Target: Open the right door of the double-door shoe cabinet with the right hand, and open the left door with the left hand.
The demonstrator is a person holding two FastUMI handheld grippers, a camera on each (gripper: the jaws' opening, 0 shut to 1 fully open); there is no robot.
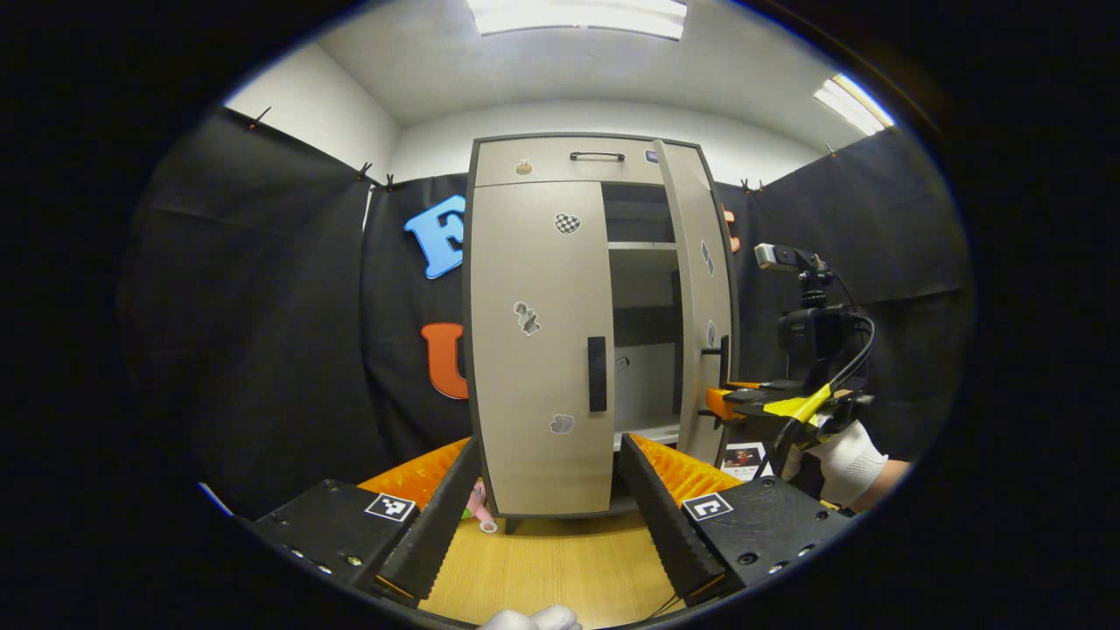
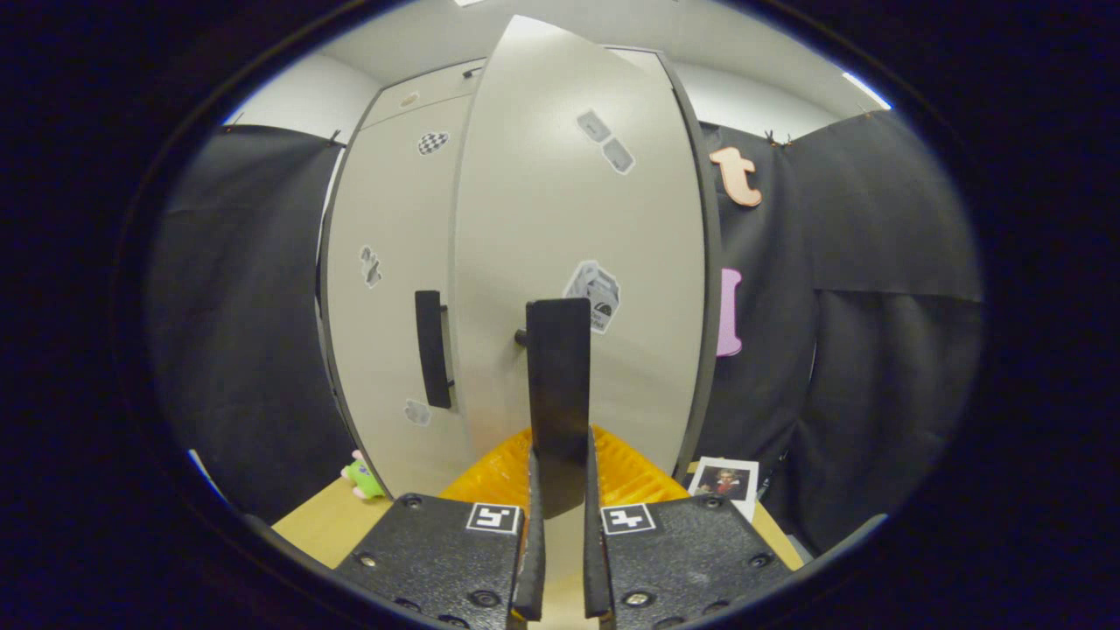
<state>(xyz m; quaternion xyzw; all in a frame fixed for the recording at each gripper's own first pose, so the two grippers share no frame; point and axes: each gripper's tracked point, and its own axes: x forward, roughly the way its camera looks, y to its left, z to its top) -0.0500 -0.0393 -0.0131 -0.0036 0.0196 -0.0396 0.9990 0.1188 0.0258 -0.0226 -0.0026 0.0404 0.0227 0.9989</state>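
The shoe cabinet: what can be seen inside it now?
Through the open right door, bare shelves show inside the shoe cabinet. The closed left door hides the other half.

Black cloth walls (image 1: 262,306), white ceiling with panel lights (image 1: 577,16), wood-grain floor or tabletop (image 1: 551,569), can't tell which.
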